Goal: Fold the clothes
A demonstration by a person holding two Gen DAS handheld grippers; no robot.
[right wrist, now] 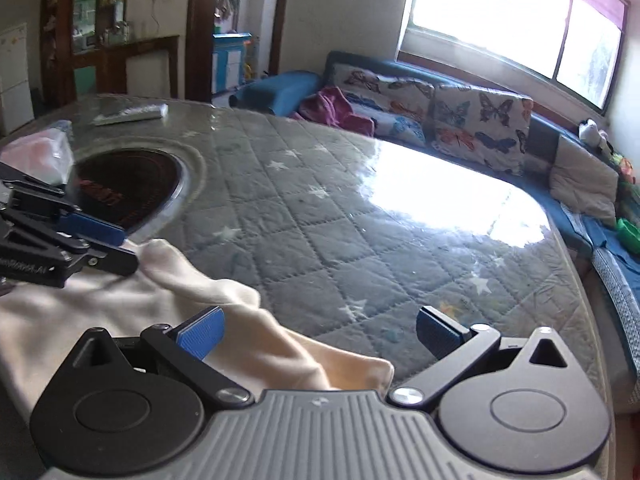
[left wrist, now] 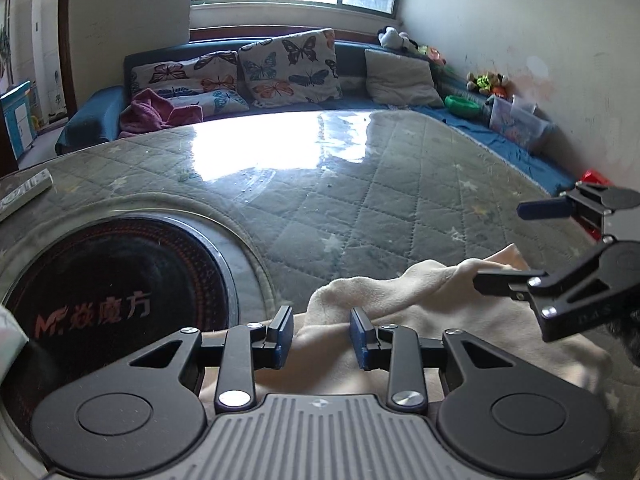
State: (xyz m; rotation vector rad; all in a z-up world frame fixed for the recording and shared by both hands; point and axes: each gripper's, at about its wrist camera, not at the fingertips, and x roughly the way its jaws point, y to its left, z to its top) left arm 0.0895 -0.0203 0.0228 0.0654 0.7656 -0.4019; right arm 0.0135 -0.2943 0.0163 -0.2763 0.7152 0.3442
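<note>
A cream fleece garment (left wrist: 400,296) lies rumpled at the near edge of the quilted grey table (left wrist: 360,208). My left gripper (left wrist: 321,336) hovers over it with its blue pads (left wrist: 280,340) a little apart; cloth shows in the gap, but neither pad presses on it. In the right wrist view the left gripper (right wrist: 129,251) sits at the garment's (right wrist: 180,280) far left corner. My right gripper (right wrist: 320,332) stands wide open, its left pad (right wrist: 200,336) above the cloth's folded edge. Seen from the left wrist, the right gripper (left wrist: 500,245) rests its lower finger on the garment's right end.
A round black cooktop (left wrist: 116,300) is set into the table at the left, with a remote (left wrist: 24,192) and a plastic bag (right wrist: 40,156) beyond it. A blue sofa (left wrist: 92,120) with butterfly cushions (left wrist: 292,64) and a pink garment (left wrist: 156,114) curves behind the table.
</note>
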